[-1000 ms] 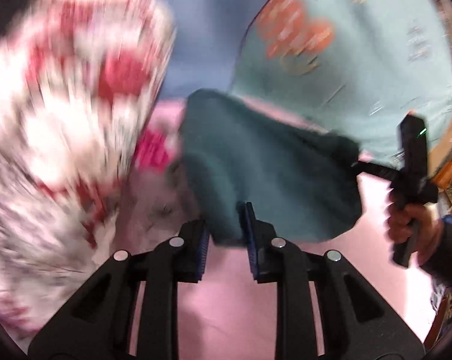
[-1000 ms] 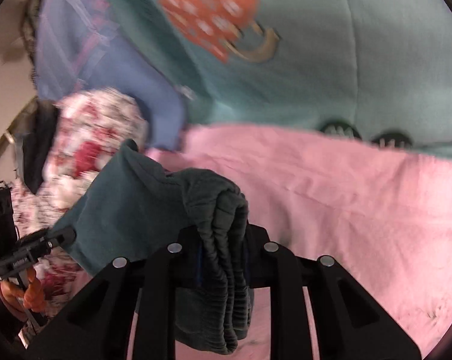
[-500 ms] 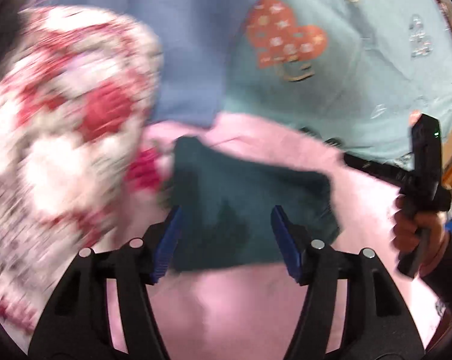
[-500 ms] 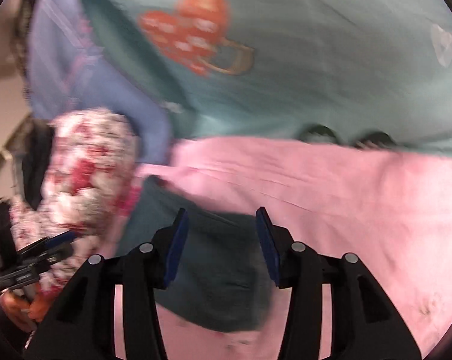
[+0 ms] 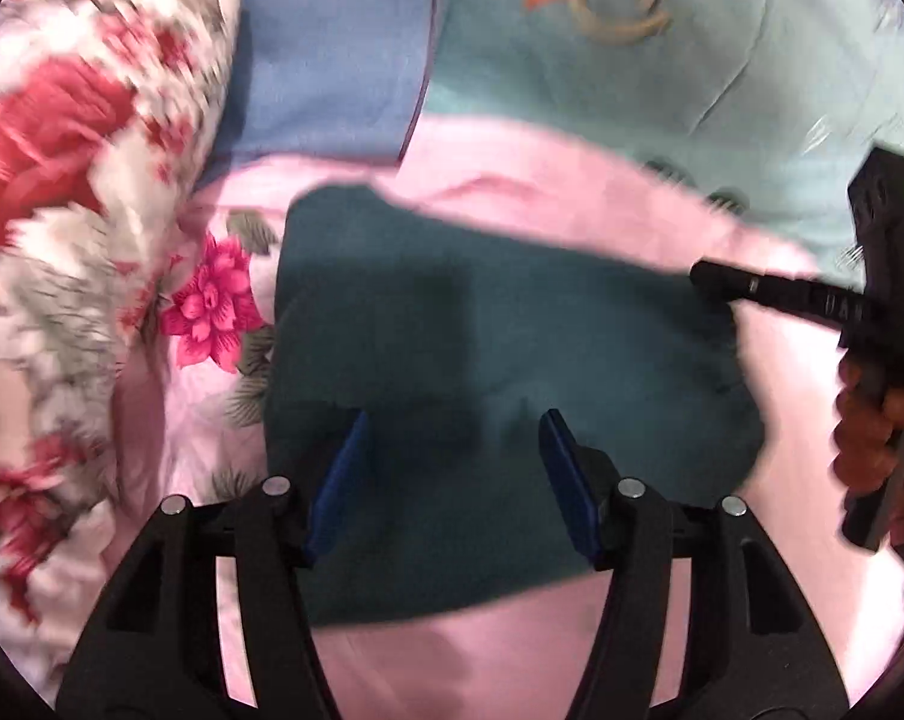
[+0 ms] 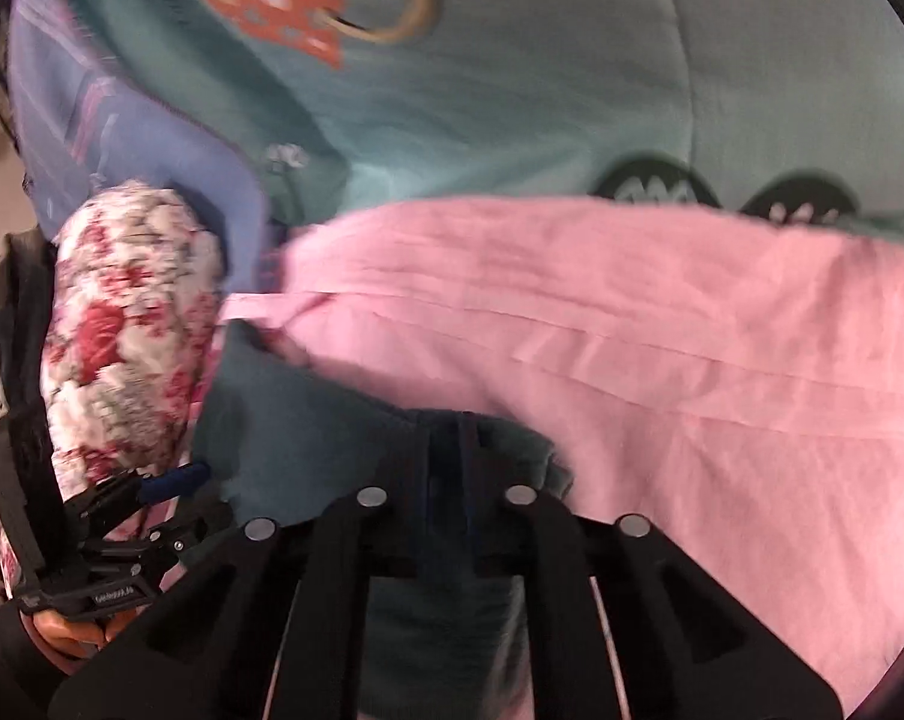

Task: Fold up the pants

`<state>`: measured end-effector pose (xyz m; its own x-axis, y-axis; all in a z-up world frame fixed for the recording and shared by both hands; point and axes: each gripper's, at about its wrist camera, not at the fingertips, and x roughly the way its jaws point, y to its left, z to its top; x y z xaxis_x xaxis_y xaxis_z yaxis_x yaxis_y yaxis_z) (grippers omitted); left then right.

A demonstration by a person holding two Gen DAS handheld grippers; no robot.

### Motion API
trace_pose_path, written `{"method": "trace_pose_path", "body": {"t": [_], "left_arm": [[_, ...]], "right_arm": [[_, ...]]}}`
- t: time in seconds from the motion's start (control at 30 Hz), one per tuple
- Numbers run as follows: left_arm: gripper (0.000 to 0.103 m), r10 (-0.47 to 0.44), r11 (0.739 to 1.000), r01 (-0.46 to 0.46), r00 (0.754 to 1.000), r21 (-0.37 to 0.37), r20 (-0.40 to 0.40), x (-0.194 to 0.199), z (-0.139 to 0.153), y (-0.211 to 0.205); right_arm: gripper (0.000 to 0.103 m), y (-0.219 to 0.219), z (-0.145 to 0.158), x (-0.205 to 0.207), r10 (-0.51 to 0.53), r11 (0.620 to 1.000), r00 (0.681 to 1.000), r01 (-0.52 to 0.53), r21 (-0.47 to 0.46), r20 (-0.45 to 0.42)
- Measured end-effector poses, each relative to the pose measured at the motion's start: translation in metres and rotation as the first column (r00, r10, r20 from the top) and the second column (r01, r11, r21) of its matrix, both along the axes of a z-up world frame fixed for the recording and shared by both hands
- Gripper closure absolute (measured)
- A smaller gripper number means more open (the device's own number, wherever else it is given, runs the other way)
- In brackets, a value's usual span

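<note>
The dark teal pants [image 5: 482, 330] lie folded flat on the pink sheet [image 5: 512, 648]. My left gripper [image 5: 455, 468] hovers open over their near half, its blue pads apart and nothing pinched. In the left wrist view my right gripper [image 5: 710, 276], held in a hand [image 5: 878, 438], touches the pants' right edge. In the right wrist view the right gripper [image 6: 452, 438] has its jaws closing, almost together, with the tips down on the pants [image 6: 284, 408]. I see no cloth between the pads. The left gripper [image 6: 188, 504] shows at the lower left there.
A rolled floral quilt [image 5: 62, 180] bulges along the left of the pants. Beyond them lie a blue cloth [image 5: 332, 60] and a mint blanket [image 5: 632, 90] with an orange print. Pink sheet [image 6: 692, 360] stretches to the right.
Both grippers let go of the pants, which dropped flat onto the pink sheet. The left gripper opened and slid over them. The right gripper opened, then drew its jaws together again.
</note>
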<state>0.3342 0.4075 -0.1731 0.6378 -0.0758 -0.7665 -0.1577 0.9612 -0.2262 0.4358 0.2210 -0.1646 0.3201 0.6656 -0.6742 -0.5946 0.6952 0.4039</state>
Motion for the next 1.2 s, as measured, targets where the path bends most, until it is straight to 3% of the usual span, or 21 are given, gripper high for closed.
{"method": "trace_pose_path", "body": {"t": [0.1,0.17,0.3,0.33,0.4,0.43,0.5,0.63,0.67,0.73,0.9,1.2], "left_arm": [[0.031,0.015,1.0,-0.015,0.999,0.017,0.032,-0.02,0.011,-0.005],[0.029,0.009,1.0,-0.009,1.0,0.024,0.009,-0.025,0.003,-0.01],[0.028,0.048,0.999,-0.046,0.994,0.016,-0.098,-0.022,-0.032,-0.008],[0.027,0.043,0.998,-0.038,0.996,0.059,-0.077,-0.021,-0.035,-0.014],[0.024,0.031,0.989,-0.015,0.994,0.146,-0.109,-0.014,-0.038,-0.029],[0.02,0.025,0.984,-0.001,0.991,0.18,-0.133,-0.011,-0.037,-0.037],[0.015,0.027,0.985,0.001,0.986,0.175,-0.162,-0.008,-0.026,-0.044],[0.005,0.099,0.985,-0.081,0.989,0.153,-0.113,-0.015,0.01,-0.049],[0.003,0.108,0.986,-0.094,0.989,0.136,-0.104,-0.018,0.02,-0.05],[0.003,0.114,0.987,-0.101,0.989,0.127,-0.098,-0.023,0.032,-0.05],[0.003,0.148,0.971,-0.132,0.986,0.197,-0.071,-0.053,0.056,-0.052],[0.003,0.169,0.965,-0.155,0.984,0.214,-0.051,-0.094,0.076,-0.045]], "right_arm": [[0.085,-0.007,0.019,-0.04,0.049,0.999,0.996,-0.049,-0.001,0.069],[0.085,-0.01,0.014,-0.055,0.06,0.997,0.995,-0.056,-0.05,0.085],[0.085,-0.009,-0.038,-0.058,0.029,0.979,0.999,-0.032,-0.202,-0.017],[0.085,-0.008,-0.052,-0.057,0.027,0.979,0.999,-0.035,-0.203,-0.041],[0.085,-0.009,-0.049,-0.061,0.006,0.984,1.0,-0.009,-0.177,-0.021],[0.079,-0.008,-0.044,-0.061,-0.008,0.984,0.999,0.001,-0.181,-0.037],[0.066,-0.009,-0.025,-0.068,-0.051,0.986,0.996,0.04,-0.161,-0.066],[0.033,-0.008,0.016,-0.101,-0.104,0.973,0.989,0.123,-0.196,0.1],[0.02,-0.008,0.026,-0.11,-0.111,0.967,0.985,0.137,-0.213,0.131],[0.008,-0.013,0.039,-0.122,-0.114,0.966,0.981,0.146,-0.215,0.155],[0.002,-0.018,0.052,-0.136,-0.141,0.959,0.975,0.178,-0.219,0.175],[0.001,-0.021,0.06,-0.163,-0.146,0.953,0.971,0.189,-0.236,0.187]]}}
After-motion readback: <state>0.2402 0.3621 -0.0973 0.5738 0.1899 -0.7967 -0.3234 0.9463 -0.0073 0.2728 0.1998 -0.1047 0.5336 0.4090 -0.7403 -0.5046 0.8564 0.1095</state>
